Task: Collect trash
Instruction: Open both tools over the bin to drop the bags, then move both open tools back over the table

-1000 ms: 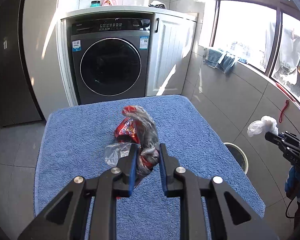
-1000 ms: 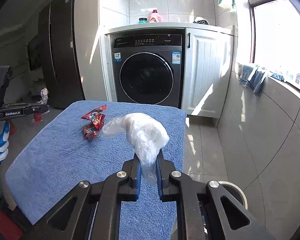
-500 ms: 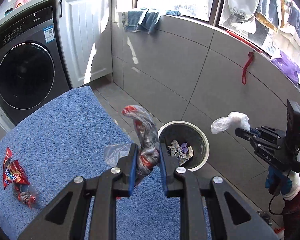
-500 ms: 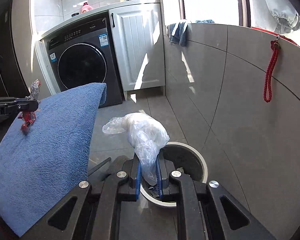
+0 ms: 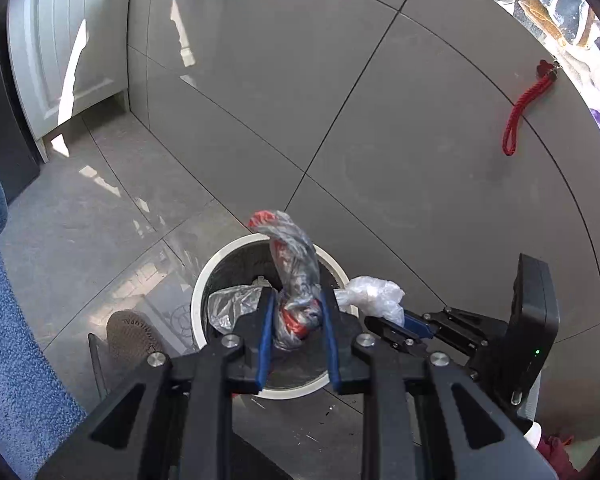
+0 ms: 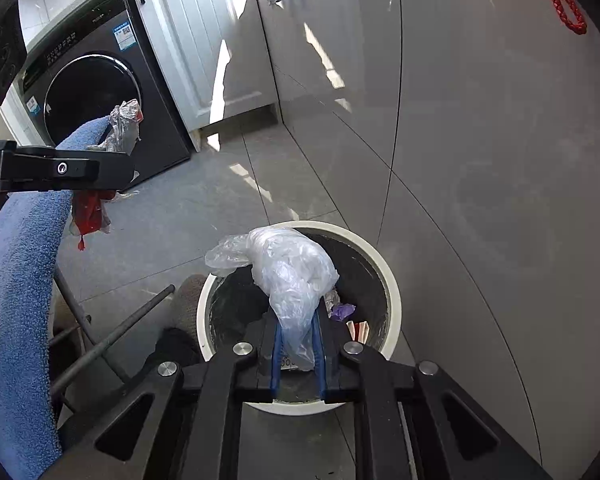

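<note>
My left gripper (image 5: 296, 312) is shut on a crumpled silver and red wrapper (image 5: 294, 272) and holds it above the round white-rimmed trash bin (image 5: 202, 300) on the floor. My right gripper (image 6: 296, 332) is shut on a clear plastic bag (image 6: 288, 268) and holds it over the same bin (image 6: 388, 280), which has several scraps inside. The right gripper with its bag (image 5: 376, 292) shows at the bin's right rim in the left wrist view. The left gripper (image 6: 116, 168) with its wrapper (image 6: 124, 124) shows at the left of the right wrist view.
The blue towel-covered table (image 5: 4, 320) stands left of the bin, with metal legs (image 6: 112, 336) under it. A grey tiled wall (image 5: 380, 120) with a red cord (image 5: 528, 108) stands behind the bin. A washing machine (image 6: 88, 96) and a white cabinet (image 6: 204, 36) are further back.
Both grippers have swung from over the table to the right and down. They now hang over the trash bin, each still holding its piece of trash.
</note>
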The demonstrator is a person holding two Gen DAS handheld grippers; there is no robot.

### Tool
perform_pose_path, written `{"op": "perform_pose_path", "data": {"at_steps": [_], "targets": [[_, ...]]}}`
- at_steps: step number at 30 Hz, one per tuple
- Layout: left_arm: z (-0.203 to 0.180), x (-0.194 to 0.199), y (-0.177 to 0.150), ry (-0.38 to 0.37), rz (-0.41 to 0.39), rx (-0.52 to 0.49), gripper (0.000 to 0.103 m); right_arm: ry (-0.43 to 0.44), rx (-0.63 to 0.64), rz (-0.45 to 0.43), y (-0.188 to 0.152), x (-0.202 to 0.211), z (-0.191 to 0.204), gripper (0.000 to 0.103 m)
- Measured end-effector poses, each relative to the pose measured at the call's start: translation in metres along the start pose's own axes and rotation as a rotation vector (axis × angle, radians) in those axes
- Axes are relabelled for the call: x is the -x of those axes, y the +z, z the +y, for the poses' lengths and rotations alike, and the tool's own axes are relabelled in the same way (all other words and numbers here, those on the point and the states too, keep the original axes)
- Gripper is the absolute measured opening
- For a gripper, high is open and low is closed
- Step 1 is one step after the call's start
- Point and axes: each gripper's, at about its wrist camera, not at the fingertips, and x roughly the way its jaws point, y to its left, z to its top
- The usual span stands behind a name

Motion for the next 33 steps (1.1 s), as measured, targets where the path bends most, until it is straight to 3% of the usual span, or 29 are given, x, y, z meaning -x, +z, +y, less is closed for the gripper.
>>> {"op": "perform_pose_path", "data": {"at_steps": [3,5,6,7,13,18,25,33], "targets": [[0.003,-0.021,0.005,-0.025,0.033,0.022,0.027,-0.011,-0.017,0.023,-0.002,-0.013,-0.008,0.016],[0.004,-0.031,0.008,-0.038,0.048,0.035,0.039,-0.012,-0.03,0.035,-0.002,-0.021,-0.012,0.025],[0.006,-0.034,0.009,-0.044,0.05,0.041,0.044,-0.02,-0.035,0.041,-0.003,-0.024,-0.015,0.035],[0.004,-0.037,0.009,-0.048,0.051,0.047,0.044,-0.027,-0.04,0.046,-0.005,-0.025,-0.017,0.04],[0.003,-0.024,0.007,-0.052,0.026,0.058,0.044,-0.028,-0.045,0.043,-0.01,-0.013,-0.018,0.04],[-0.007,0.025,-0.006,0.023,-0.075,0.011,0.044,-0.028,-0.016,-0.009,-0.008,0.019,-0.005,0.041],[-0.011,0.124,-0.051,0.139,-0.248,-0.028,0.044,-0.031,0.092,-0.099,-0.006,0.079,0.035,0.041],[0.006,0.215,-0.121,0.301,-0.318,-0.067,0.046,0.025,0.182,-0.207,-0.006,0.134,0.094,0.042]]}}
